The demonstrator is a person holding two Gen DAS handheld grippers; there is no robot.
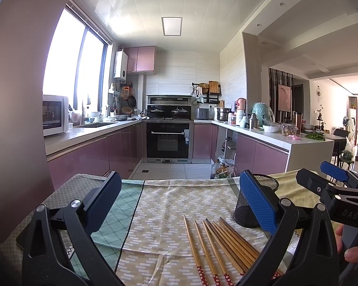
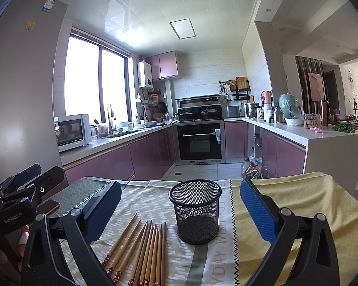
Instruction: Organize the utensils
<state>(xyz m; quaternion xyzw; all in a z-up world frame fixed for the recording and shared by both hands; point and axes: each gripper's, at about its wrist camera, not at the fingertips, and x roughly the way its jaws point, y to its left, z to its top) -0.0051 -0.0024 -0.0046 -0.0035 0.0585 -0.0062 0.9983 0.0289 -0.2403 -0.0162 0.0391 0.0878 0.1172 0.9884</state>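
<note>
Several wooden chopsticks [image 1: 217,245] with red patterned ends lie side by side on the patterned tablecloth [image 1: 169,205]; they also show in the right wrist view [image 2: 143,250]. A black mesh cup [image 2: 195,211] stands upright and empty just right of them, partly hidden behind my left gripper's right finger in the left wrist view [image 1: 248,205]. My left gripper [image 1: 179,200] is open and empty above the cloth, left of the chopsticks. My right gripper [image 2: 180,205] is open and empty, with the cup between its fingers farther ahead.
The table's far edge [image 2: 179,181] drops to the kitchen floor. A phone [image 2: 49,207] lies on the table's left side. Each gripper shows in the other's view, the right one [image 1: 331,186] and the left one [image 2: 19,190]. Kitchen counters and an oven [image 2: 199,140] stand beyond.
</note>
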